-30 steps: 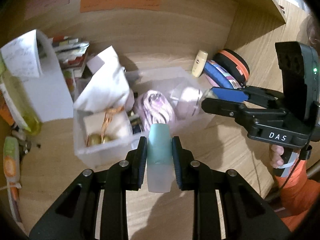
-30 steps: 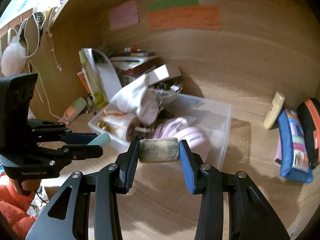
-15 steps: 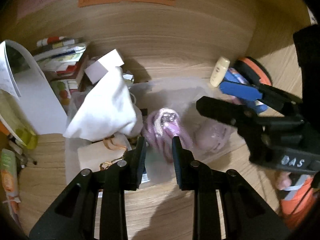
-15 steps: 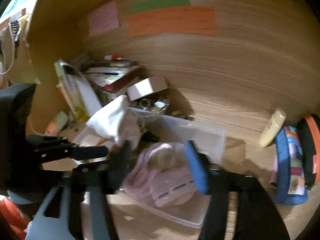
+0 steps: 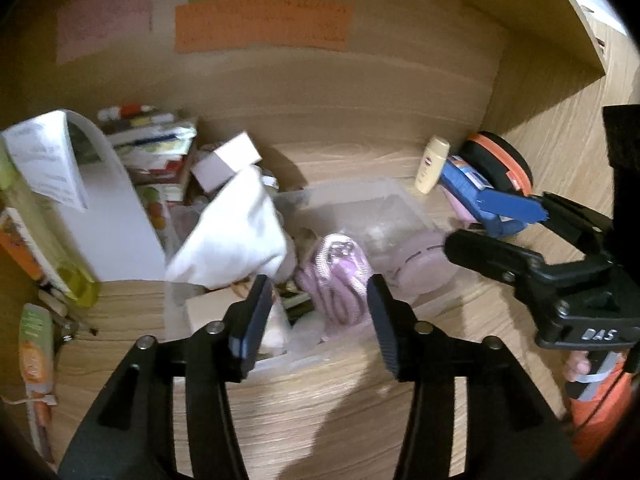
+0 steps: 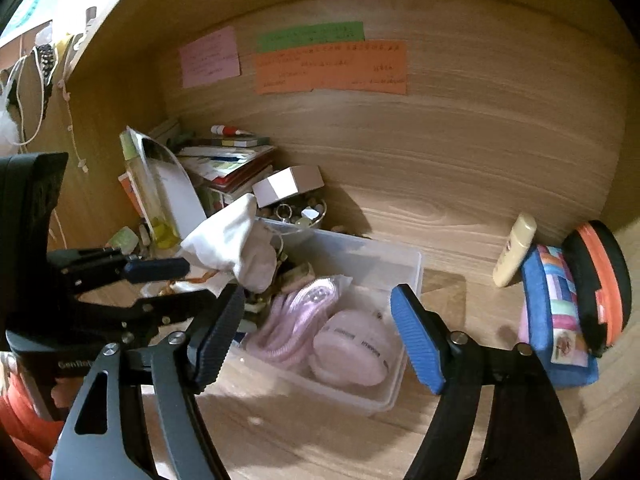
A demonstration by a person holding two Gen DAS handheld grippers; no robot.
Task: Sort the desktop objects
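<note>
A clear plastic bin (image 6: 404,272) stands on the wooden desk, also in the left wrist view (image 5: 404,204). It holds a coiled pink cable (image 6: 296,316), a pink round case (image 6: 352,344), a white cloth (image 6: 232,240) and small items. My left gripper (image 5: 316,320) is open and empty, just in front of the bin's near wall. My right gripper (image 6: 316,336) is open and empty, over the bin's near side. The right gripper also shows in the left wrist view (image 5: 496,228), open.
A cream tube (image 6: 514,250), a blue patterned pouch (image 6: 556,312) and an orange-black case (image 6: 600,284) lie at the right. Books, a white box (image 6: 288,184), a bowl of trinkets (image 6: 296,212) and a bottle (image 6: 150,196) stand back left. Sticky notes (image 6: 332,66) hang on the back wall.
Both grippers have opened wide. The left has let go of the teal tube and the right of the grey block; neither item shows clearly now. Both grippers have drawn back slightly.
</note>
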